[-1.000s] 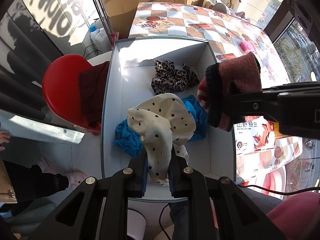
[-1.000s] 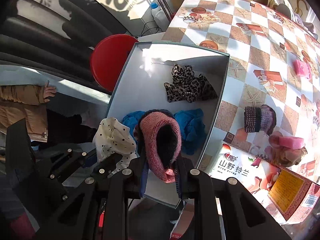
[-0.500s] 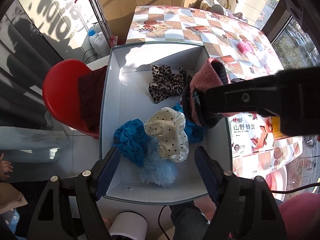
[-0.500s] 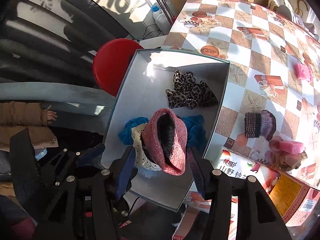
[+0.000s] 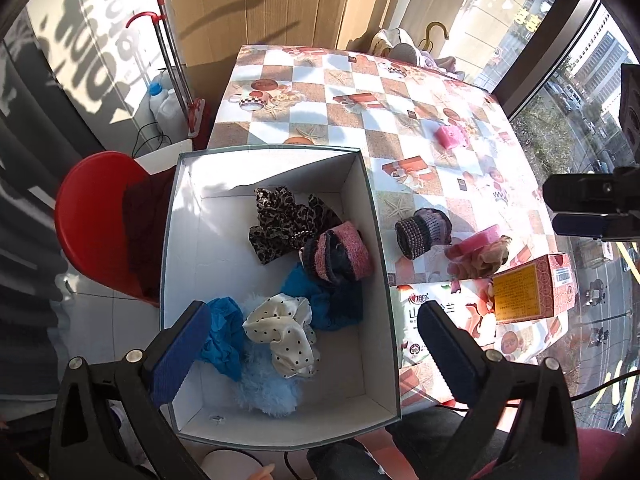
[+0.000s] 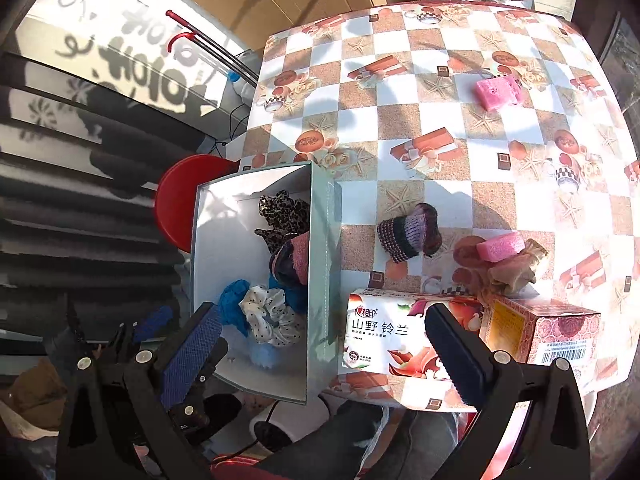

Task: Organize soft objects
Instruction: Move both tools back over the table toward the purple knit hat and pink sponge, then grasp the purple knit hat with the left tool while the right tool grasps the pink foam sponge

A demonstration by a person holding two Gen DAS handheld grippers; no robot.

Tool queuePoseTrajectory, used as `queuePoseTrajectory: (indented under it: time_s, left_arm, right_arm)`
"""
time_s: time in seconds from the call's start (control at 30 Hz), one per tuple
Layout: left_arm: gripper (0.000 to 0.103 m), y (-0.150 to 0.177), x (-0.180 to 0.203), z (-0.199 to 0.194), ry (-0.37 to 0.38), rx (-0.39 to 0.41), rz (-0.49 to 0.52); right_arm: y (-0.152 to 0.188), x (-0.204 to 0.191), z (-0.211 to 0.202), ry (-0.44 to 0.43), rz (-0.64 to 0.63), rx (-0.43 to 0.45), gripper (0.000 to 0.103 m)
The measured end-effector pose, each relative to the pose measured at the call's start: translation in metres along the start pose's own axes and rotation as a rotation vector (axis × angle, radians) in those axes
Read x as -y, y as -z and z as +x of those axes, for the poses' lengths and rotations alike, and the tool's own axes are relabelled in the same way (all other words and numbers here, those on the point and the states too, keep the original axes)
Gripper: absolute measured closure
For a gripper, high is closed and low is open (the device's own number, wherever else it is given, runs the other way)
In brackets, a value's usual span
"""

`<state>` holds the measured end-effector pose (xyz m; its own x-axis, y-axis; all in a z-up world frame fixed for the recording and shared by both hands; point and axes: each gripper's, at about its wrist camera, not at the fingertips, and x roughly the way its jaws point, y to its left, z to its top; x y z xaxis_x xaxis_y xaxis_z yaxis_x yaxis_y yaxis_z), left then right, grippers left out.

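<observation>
From the left wrist view, the left gripper [image 5: 312, 336] hung above the white box [image 5: 370, 216] with its fingers [image 5: 180, 352] opening wide and nothing between them; a second earlier they had pinched the polka-dot scrunchie [image 5: 282, 332], which now lay in the box's near end on blue fabric [image 5: 224, 336], beside a pink knit cuff [image 5: 340, 254] and a leopard-print scrunchie [image 5: 286, 224]. From the right wrist view, the right gripper [image 6: 320, 344] had swung from over the box to over the tissue pack [image 6: 394, 334] on the surface [image 6: 460, 120], its fingers [image 6: 192, 356] likewise opening and empty, the cuff released. A purple knit cuff [image 6: 410, 236], two pink sponges [image 6: 502, 246] and a beige scrunchie [image 6: 516, 268] remained outside. All appeared light, limp and compressible; a pinch across the bunched middle should hold.
</observation>
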<state>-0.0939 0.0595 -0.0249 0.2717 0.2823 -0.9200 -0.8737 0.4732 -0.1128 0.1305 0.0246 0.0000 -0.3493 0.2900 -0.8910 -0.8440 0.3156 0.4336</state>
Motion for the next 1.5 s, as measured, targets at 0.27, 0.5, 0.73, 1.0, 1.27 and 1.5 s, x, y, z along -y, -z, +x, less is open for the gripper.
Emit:
queuePoseTrajectory:
  time_s: [0.27, 0.5, 0.73, 1.0, 1.27, 1.5]
  left_arm:
    - [0.000, -0.039, 0.084, 0.032, 0.037, -0.066, 0.230]
    - [0.000, -0.068, 0.144, 0.095, 0.038, -0.193, 0.312]
    - [0.000, -0.084, 0.172, 0.168, -0.011, -0.335, 0.280]
    - [0.000, -0.081, 0.171, 0.220, -0.066, -0.465, 0.198]
    - [0.000, -0.079, 0.164, 0.238, -0.119, -0.510, 0.144]
    - [0.000, -0.073, 0.147, 0.249, -0.142, -0.537, 0.056]
  right_arm:
    - [-0.002, 0.108, -0.073, 0.085, 0.225, 0.115, 0.001]
    - [0.014, 0.188, -0.073, 0.113, 0.385, 0.083, 0.001]
    - [0.011, 0.226, -0.053, 0.092, 0.411, 0.019, 0.001]
    - [-0.025, 0.248, -0.028, 0.123, 0.324, -0.079, 0.001]
    - [-0.070, 0.250, -0.003, 0.163, 0.191, -0.140, 0.001]
    - [-0.114, 0.242, 0.028, 0.196, 0.079, -0.130, 0.001]
